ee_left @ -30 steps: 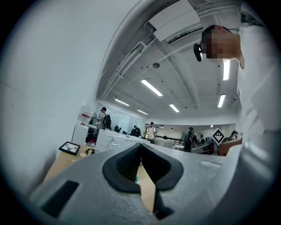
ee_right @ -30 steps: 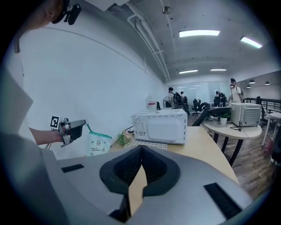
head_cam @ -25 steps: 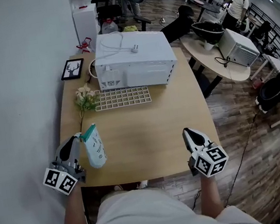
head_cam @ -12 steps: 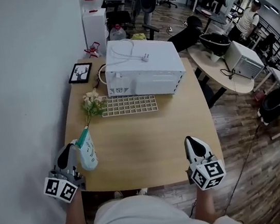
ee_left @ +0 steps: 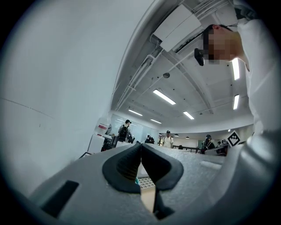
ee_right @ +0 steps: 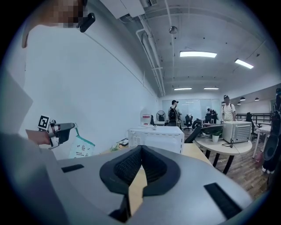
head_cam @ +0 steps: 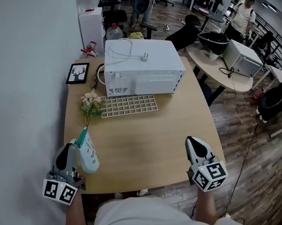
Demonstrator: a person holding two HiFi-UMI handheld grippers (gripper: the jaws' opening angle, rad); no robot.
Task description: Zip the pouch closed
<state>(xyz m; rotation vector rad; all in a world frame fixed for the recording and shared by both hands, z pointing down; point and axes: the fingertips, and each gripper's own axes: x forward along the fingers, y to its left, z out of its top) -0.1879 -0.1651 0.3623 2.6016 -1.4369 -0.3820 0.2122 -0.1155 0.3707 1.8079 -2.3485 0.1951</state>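
The pouch (head_cam: 88,155) is white with a teal top band and hangs over the table's front left corner. My left gripper (head_cam: 74,145) is shut on its teal top corner. In the left gripper view the pads (ee_left: 127,163) meet, with a sliver of teal pouch (ee_left: 137,180) below them. The right gripper view shows the left gripper (ee_right: 61,131) at the left, with the pouch (ee_right: 81,148) dangling from it. My right gripper (head_cam: 192,142) hovers at the table's front right edge, shut with nothing between its jaws (ee_right: 141,154).
On the wooden table (head_cam: 150,139) stand a white box-shaped appliance (head_cam: 142,67) at the back, a white grid tray (head_cam: 128,105) before it, a flower sprig (head_cam: 91,103) and a small picture frame (head_cam: 78,73). A wall runs along the left. A round table (head_cam: 223,65) stands to the right.
Both grippers have drifted a little and risen slightly near the table's front edge. The pouch stays in the left gripper and now hangs more tilted. Both stay shut.
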